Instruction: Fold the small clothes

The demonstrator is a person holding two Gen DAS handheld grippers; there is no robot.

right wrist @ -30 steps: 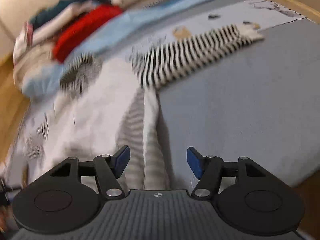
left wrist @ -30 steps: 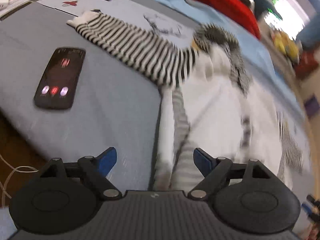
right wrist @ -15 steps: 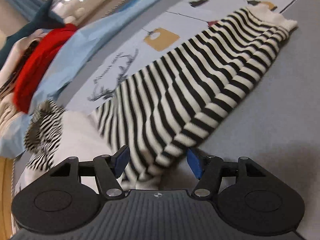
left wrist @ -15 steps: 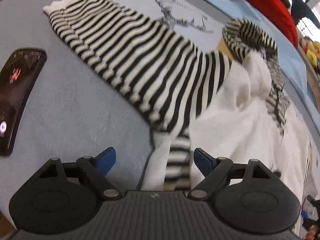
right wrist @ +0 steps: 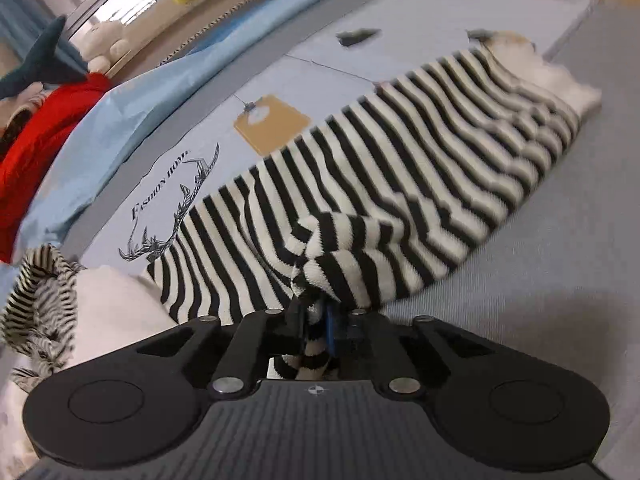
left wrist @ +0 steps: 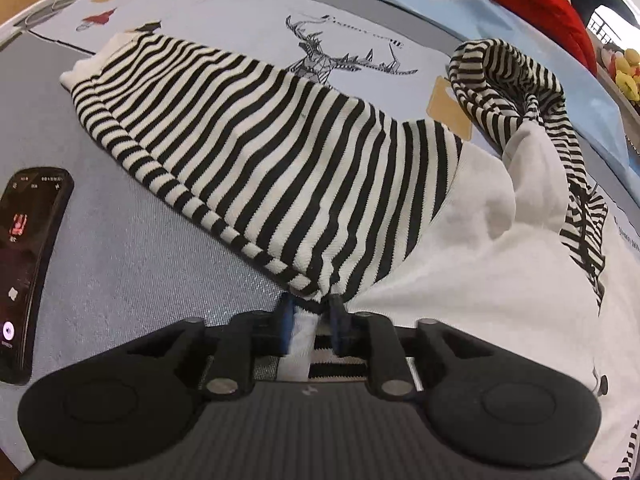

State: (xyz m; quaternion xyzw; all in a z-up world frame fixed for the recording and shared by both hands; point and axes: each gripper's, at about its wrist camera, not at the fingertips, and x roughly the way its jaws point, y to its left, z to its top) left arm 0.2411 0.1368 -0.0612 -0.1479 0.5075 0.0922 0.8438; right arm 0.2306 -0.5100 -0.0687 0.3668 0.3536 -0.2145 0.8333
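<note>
- Left gripper (left wrist: 310,314): clenched on the garment where the striped sleeve (left wrist: 260,160) meets the white body (left wrist: 500,288); fabric is pinched between the blue pads.
- Right gripper (right wrist: 316,314): clenched on a bunched fold of the same striped sleeve (right wrist: 380,184), near its lower edge.
- Garment: lies on the grey bedcover (left wrist: 132,264); the sleeve stretches flat, ending in a cream cuff (right wrist: 560,80); the striped hood (left wrist: 508,76) is crumpled beside the body.
- Phone (left wrist: 28,264): screen lit, on the cover, apart from the sleeve.
- Red cloth (right wrist: 36,132): at the far edge.
</note>
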